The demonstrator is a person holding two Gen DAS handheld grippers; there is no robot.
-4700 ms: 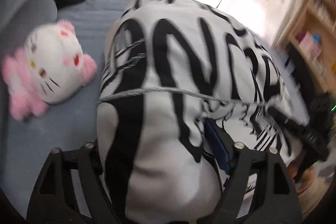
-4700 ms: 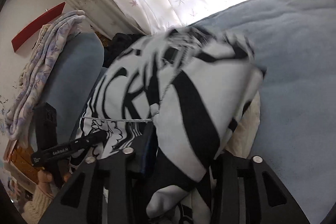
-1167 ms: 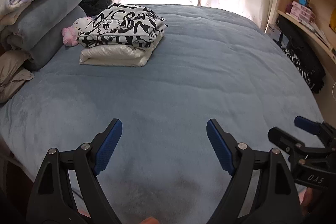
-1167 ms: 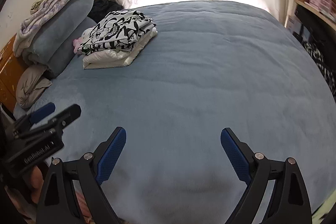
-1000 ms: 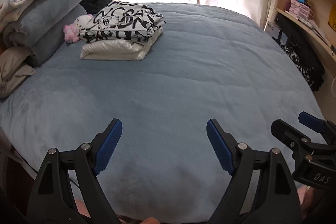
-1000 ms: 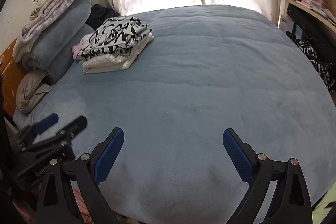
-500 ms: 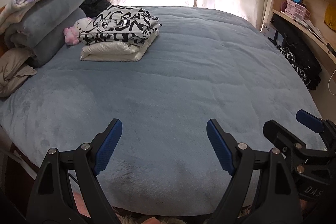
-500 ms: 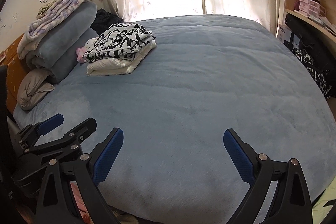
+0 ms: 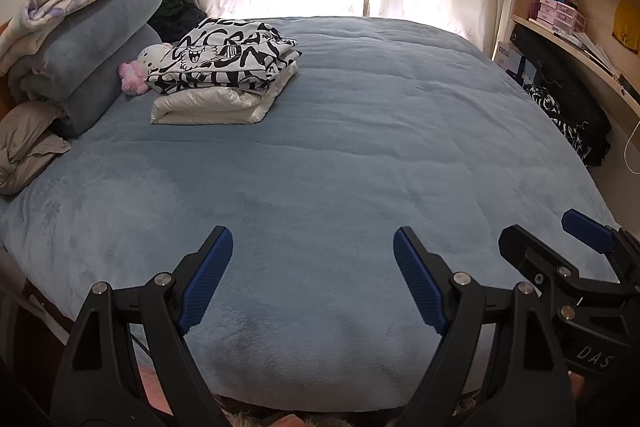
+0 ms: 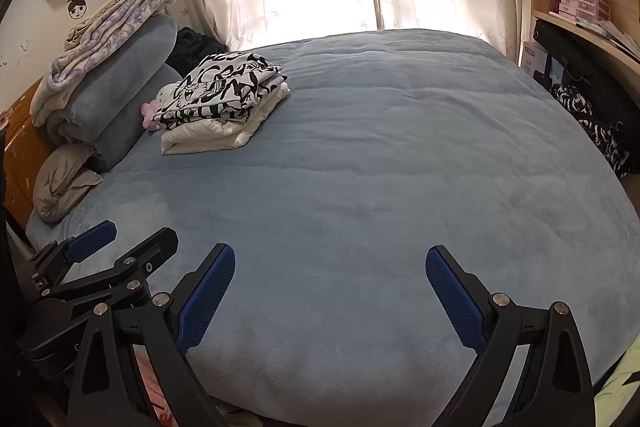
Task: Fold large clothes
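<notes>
A folded black-and-white patterned garment (image 9: 224,61) lies on top of a folded white garment (image 9: 212,105) at the far left of the blue bed (image 9: 360,147). The stack also shows in the right wrist view (image 10: 224,87). My left gripper (image 9: 308,267) is open and empty over the near edge of the bed, far from the stack. My right gripper (image 10: 328,283) is open and empty beside it, and it shows at the right of the left wrist view (image 9: 560,259). The left gripper shows at the lower left of the right wrist view (image 10: 108,247).
A pink-and-white plush toy (image 9: 140,67) lies by the stack. Rolled blue blankets and a patterned throw (image 9: 92,23) are piled at the left, with a grey pillow (image 9: 28,143) below. A wooden shelf unit (image 9: 576,11) and dark clothes (image 9: 568,115) stand at the right.
Both grippers let go of the patterned garment, which now lies on the white one. Both have drawn back to the near edge of the bed and stand open.
</notes>
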